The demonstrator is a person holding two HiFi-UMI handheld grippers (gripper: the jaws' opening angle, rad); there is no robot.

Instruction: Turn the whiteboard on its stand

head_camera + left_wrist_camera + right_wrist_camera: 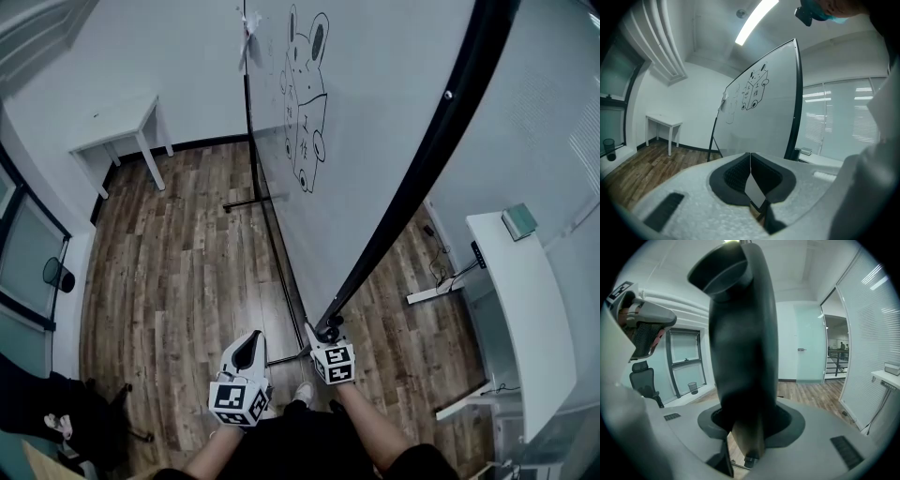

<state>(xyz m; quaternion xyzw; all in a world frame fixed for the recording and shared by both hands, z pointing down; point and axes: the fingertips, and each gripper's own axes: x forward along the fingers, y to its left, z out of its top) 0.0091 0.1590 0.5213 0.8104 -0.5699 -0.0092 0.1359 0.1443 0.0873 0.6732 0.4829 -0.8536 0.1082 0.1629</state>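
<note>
The whiteboard with a black cartoon drawing stands slanted on its black stand, and its black side frame runs down toward me. My right gripper is shut on the lower end of that frame. In the right gripper view the dark frame bar fills the gap between the jaws of the right gripper. My left gripper hangs free beside it to the left, shut and with nothing in it. In the left gripper view the left gripper has its pads together, and the whiteboard stands ahead.
A small white table stands at the far left wall. A long white desk with a greenish book lies to the right. There is a dark bin by the left window and an office chair at lower left. Wood floor lies left of the stand.
</note>
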